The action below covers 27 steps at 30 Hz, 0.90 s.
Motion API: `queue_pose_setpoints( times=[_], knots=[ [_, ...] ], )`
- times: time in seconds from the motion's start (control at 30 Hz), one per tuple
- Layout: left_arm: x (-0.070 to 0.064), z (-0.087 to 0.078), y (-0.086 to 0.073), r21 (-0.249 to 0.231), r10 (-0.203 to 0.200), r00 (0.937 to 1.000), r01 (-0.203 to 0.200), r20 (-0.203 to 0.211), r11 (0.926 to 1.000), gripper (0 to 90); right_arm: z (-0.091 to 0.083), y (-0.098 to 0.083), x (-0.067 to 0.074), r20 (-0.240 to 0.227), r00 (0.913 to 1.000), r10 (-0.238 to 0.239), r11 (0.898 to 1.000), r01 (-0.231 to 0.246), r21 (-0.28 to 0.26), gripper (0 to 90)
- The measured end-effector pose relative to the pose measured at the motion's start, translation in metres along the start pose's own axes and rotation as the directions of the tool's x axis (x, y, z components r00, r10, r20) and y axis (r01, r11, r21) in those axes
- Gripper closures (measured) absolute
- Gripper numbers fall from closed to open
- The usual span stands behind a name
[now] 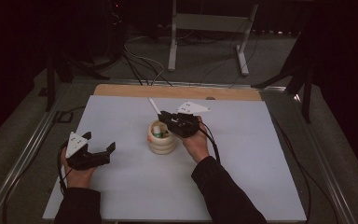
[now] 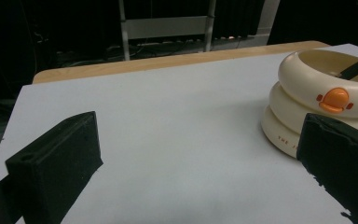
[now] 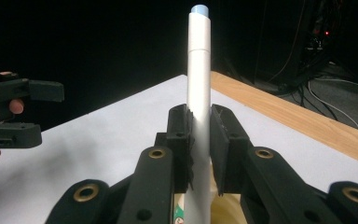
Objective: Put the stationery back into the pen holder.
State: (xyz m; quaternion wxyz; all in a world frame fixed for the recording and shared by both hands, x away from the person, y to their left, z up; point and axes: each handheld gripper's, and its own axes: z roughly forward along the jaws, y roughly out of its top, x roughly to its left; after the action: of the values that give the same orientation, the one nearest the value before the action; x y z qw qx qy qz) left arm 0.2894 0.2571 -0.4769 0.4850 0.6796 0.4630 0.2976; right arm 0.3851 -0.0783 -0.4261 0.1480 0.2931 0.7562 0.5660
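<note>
Right gripper (image 3: 200,140) fingers clamped on white pen (image 3: 199,70), held upright just above the cream ringed cup (image 1: 162,140), likely for dropping in or lifting out. Left gripper (image 1: 98,144) rests left of cup on counter (image 1: 242,154), fingers apart, idle.

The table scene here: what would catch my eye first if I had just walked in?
Probably the white pen, clamped upright between the black jaws of the right gripper, just above a cream ringed pot at the middle of the white table. The pot bears an orange duck-bill badge on its side. At the table's left edge the left gripper rests in the person's hand, jaws wide apart and holding nothing.
</note>
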Motion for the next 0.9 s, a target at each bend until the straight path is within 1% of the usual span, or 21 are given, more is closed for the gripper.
queue_pose_setpoints(
  times=[0.17, 0.33, 0.57, 0.9],
  knots=[
    [0.0, 0.0, 0.0, -0.002, -0.001, 1.0, 0.001, 0.0, 1.0, 0.1, 0.003, -0.001, -0.001, 0.003, 0.9999, 0.01, 1.0, -0.01, -0.005, 79.3],
    [0.0, 0.0, 0.0, -0.002, -0.002, 1.0, 0.002, 0.0, 1.0, 0.1, 0.006, -0.004, -0.001, 0.016, 0.9996, 0.022, 1.0, -0.022, -0.013, 79.3],
    [0.001, 0.0, 0.0, -0.003, -0.003, 1.0, 0.003, 0.0, 1.0, 0.1, 0.01, -0.005, 0.001, 0.024, 0.9996, 0.017, 1.0, -0.017, -0.019, 79.2],
    [0.001, 0.0, 0.0, -0.003, -0.003, 1.0, 0.003, 0.0, 1.0, 0.1, 0.012, -0.007, 0.0, 0.032, 0.9994, 0.016, 1.0, -0.015, -0.022, 79.2]
  ],
)
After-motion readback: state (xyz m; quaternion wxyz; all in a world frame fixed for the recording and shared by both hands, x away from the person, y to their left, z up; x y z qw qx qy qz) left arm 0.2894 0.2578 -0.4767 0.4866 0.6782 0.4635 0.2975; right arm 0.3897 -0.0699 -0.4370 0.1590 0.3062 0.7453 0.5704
